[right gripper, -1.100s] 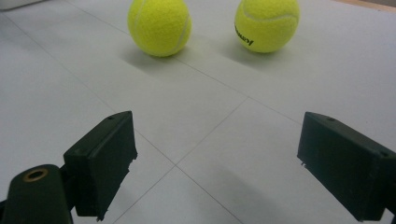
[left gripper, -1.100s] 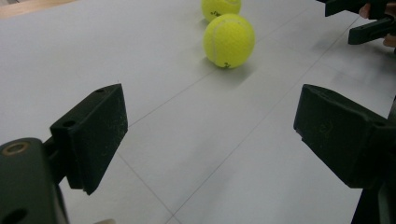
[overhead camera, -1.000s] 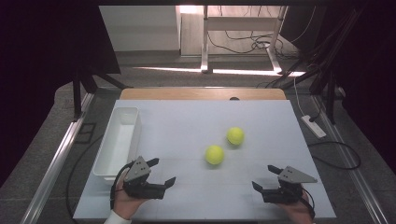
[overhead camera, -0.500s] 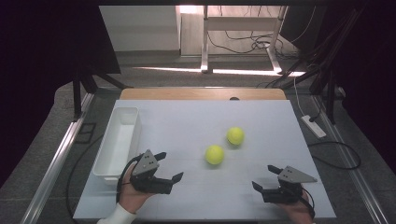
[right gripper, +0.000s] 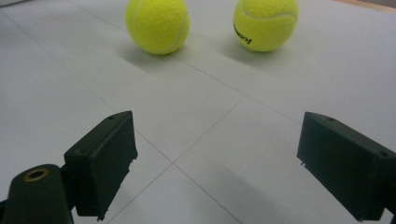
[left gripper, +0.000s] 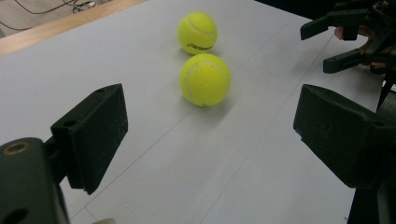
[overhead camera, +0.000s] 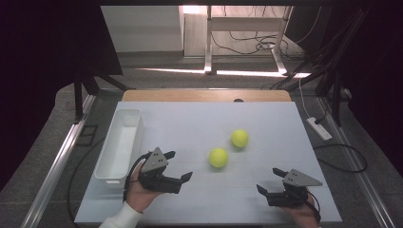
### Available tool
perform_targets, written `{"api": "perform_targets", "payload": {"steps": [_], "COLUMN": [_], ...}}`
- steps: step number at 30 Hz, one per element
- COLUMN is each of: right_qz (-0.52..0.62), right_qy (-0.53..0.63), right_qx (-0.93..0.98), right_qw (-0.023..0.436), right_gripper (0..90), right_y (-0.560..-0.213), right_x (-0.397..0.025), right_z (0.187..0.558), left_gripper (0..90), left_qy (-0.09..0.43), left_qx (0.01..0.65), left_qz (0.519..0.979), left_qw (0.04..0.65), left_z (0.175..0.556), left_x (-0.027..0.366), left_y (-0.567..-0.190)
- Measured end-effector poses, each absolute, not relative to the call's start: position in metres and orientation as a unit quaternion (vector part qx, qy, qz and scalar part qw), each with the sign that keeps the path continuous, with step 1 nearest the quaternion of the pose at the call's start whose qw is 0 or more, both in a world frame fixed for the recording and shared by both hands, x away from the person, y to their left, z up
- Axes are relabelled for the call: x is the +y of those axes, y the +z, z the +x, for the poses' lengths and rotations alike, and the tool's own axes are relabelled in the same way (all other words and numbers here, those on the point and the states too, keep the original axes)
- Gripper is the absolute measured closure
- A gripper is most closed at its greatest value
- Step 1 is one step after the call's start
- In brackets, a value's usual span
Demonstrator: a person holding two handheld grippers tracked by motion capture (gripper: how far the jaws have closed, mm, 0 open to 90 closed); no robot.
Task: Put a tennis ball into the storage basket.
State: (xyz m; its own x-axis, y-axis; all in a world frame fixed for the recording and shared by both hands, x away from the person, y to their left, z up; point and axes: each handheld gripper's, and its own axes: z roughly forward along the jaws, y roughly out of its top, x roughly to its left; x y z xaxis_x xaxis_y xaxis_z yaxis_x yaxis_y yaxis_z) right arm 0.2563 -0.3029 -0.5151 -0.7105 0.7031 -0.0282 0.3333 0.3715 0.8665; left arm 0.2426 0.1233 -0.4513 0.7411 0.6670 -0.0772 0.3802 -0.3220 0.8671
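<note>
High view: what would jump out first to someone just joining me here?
Two bright yellow felt tennis balls, the nearer ball and the farther ball, lie close together mid-table on the pale grey table top. A long white plastic bin stands at the left edge. The left gripper points its open jaws toward the nearer ball; the right gripper waits open at the near right.

Landmark: near ball (overhead camera: 218, 157), lying on the table (overhead camera: 199, 123). Second ball (overhead camera: 239, 138) sat just behind and right of it, apart. Bin (overhead camera: 119, 142) lay well left. Left gripper (overhead camera: 179, 166) was front-left, right gripper (overhead camera: 270, 182) front-right.
</note>
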Motion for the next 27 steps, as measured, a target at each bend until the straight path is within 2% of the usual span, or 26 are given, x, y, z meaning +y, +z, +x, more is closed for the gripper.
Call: {"api": "perform_targets", "payload": {"steps": [7, 27], "right_qz": [0.322, 0.320], "right_qy": [0.454, 0.450], "right_qx": [0.805, 0.807], "right_qw": [0.205, 0.209], "right_gripper": [11.3, 11.5], "right_y": [-0.515, -0.516], "right_x": [-0.303, -0.303], "right_z": [0.257, 0.257], "left_gripper": [10.9, 10.9], "left_qy": [0.130, 0.118], "left_qx": [0.330, 0.333], "left_qz": [0.798, 0.803], "left_qw": [0.488, 0.480], "left_z": [0.253, 0.268], "left_x": [0.118, 0.108], "left_y": [-0.449, -0.453]}}
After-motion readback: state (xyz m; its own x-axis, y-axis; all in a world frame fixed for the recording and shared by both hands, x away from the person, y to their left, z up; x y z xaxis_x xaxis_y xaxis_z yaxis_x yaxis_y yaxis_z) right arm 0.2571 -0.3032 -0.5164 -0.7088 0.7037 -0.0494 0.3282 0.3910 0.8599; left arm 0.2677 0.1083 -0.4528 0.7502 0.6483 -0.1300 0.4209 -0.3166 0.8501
